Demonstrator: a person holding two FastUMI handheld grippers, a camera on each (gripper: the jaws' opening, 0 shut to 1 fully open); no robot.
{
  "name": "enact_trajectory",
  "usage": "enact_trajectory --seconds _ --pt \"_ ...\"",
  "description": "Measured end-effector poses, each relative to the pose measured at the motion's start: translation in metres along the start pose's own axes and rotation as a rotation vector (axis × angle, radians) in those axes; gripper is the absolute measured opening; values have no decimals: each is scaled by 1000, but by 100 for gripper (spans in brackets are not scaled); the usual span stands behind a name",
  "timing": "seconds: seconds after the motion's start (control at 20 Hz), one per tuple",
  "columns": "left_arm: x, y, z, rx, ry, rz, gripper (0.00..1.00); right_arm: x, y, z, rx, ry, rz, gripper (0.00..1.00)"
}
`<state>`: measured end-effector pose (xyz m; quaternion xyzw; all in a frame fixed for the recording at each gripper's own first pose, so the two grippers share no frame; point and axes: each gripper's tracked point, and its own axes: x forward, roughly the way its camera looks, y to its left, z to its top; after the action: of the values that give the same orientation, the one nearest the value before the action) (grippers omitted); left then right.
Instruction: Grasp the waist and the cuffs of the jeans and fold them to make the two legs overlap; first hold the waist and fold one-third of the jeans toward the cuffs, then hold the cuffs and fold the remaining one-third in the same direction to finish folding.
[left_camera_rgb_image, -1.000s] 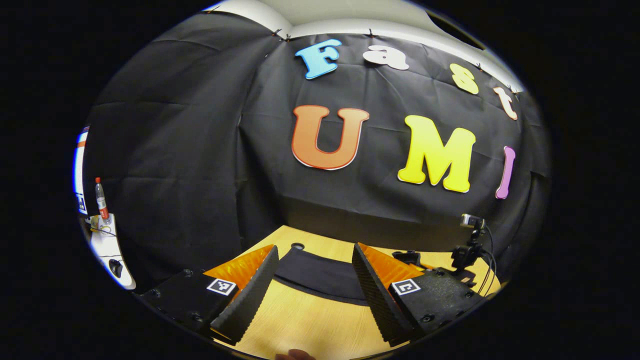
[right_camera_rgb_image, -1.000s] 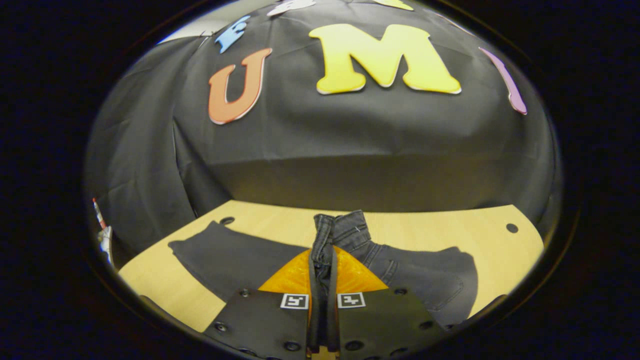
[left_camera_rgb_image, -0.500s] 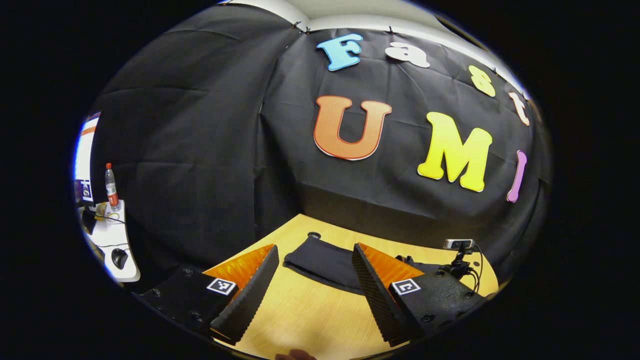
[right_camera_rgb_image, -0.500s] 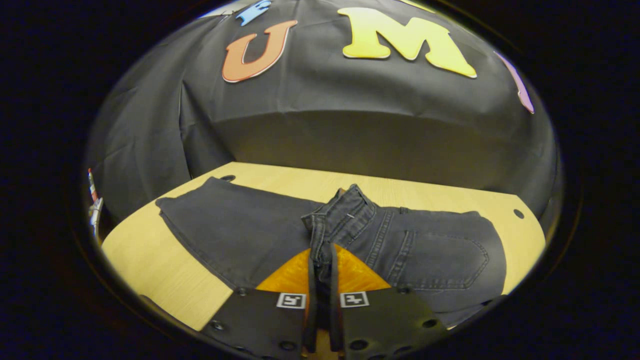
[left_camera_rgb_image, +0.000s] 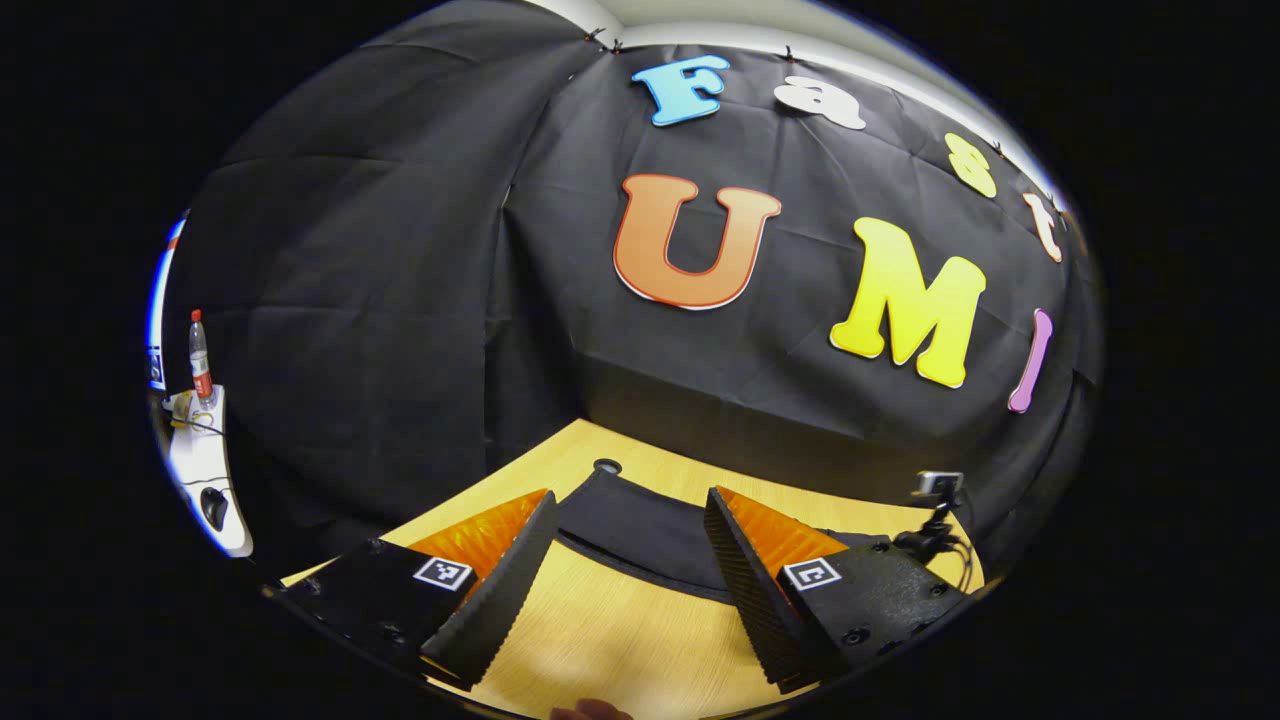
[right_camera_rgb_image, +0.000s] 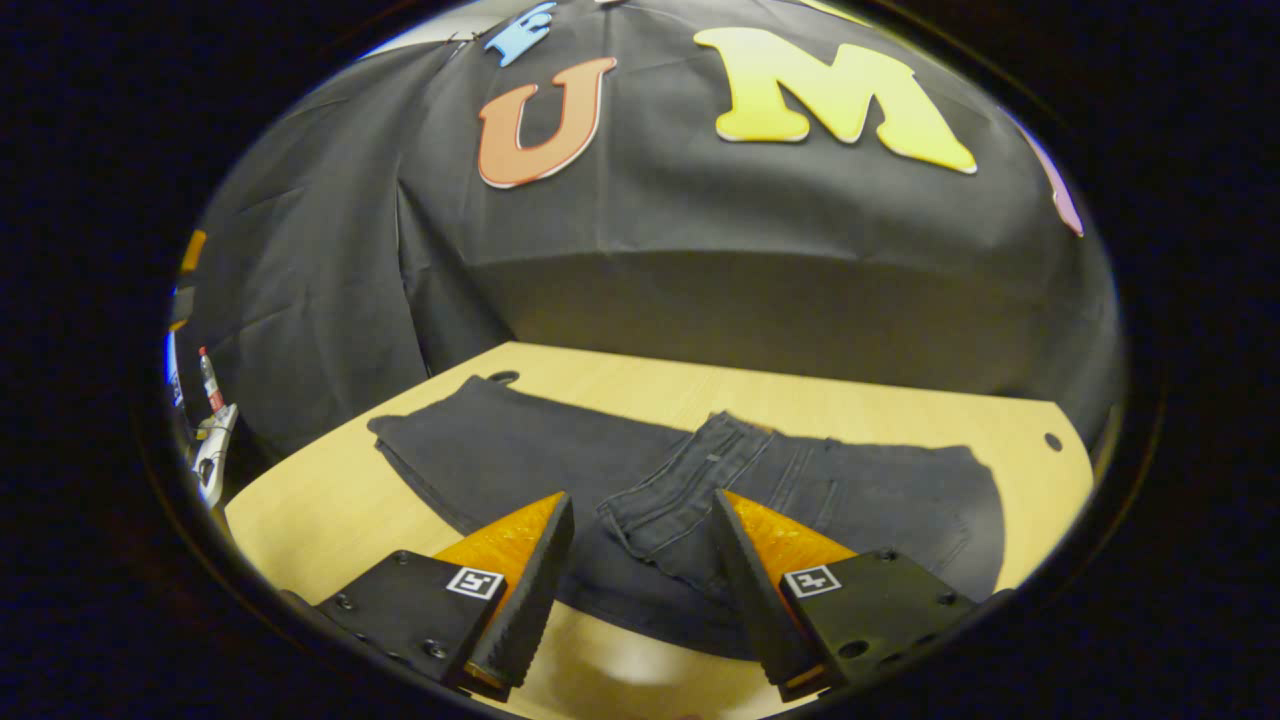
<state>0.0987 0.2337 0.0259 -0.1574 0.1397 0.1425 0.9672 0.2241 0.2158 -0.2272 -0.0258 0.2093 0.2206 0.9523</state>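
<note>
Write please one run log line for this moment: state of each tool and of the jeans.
left tool: open, above table | right tool: open, waist released | jeans: flat on table, waist part folded toward cuffs | cuff fold: not yet done

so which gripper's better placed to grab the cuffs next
Probably left: the open left gripper faces the jeans' cuff end across the table; the open right gripper sits over the folded waist.

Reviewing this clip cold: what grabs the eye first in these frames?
The dark jeans sprawl across the pale wooden table, the waist end folded over toward the middle. The right gripper hangs open just above that folded waistband, and the left gripper stands open over the table's edge near a dark leg end.
</note>
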Motion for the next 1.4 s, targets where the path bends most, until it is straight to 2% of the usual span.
enact_trajectory --seconds 0.1,0.2,0.25,0.4,0.55,0.6,0.65,0.8,0.95,1.0,1.05,1.15,1.2,1.25,1.3,1.35,1.4 --pt "23 0 -24 -56 78 -22 97 -20 -16 29 -3 -55 -11 86" --pt "48 8 -61 -162 204 -12 97 -41 -34 60 -1 -116 -22 86" --pt "60 13 -76 -239 254 3 97 -52 -44 74 -11 -142 -33 84" --pt "94 30 -108 -464 378 75 98 -90 -80 109 -27 -205 -71 86" --pt "129 47 -133 -592 416 131 98 -129 -119 141 -17 -267 -135 84" --pt "143 50 -139 -609 425 147 98 -139 -134 149 -14 -284 -162 86" --pt "153 54 -145 -621 438 162 100 -148 -149 156 -2 -297 -192 83" --pt "183 68 -156 -680 477 200 98 -169 -192 167 57 -314 -271 83" --pt "196 72 -163 -712 511 242 97 -179 -216 172 91 -323 -332 83" --pt "204 74 -163 -701 519 251 87 -183 -224 174 93 -325 -345 83" --pt "210 74 -161 -696 528 254 95 -185 -229 174 95 -325 -355 83" --pt "226 72 -156 -726 533 266 95 -189 -239 175 107 -321 -365 83" --pt "233 73 -155 -743 531 272 100 -190 -243 174 113 -319 -370 84" --pt "239 73 -153 -761 529 274 94 -191 -248 174 118 -316 -375 83" --pt "242 73 -155 -761 527 272 94 -193 -252 173 122 -313 -380 84" --pt "244 74 -160 -756 522 278 84 -195 -258 172 129 -305 -386 84" --pt "242 77 -163 -742 527 291 88 -197 -264 171 141 -300 -392 84"
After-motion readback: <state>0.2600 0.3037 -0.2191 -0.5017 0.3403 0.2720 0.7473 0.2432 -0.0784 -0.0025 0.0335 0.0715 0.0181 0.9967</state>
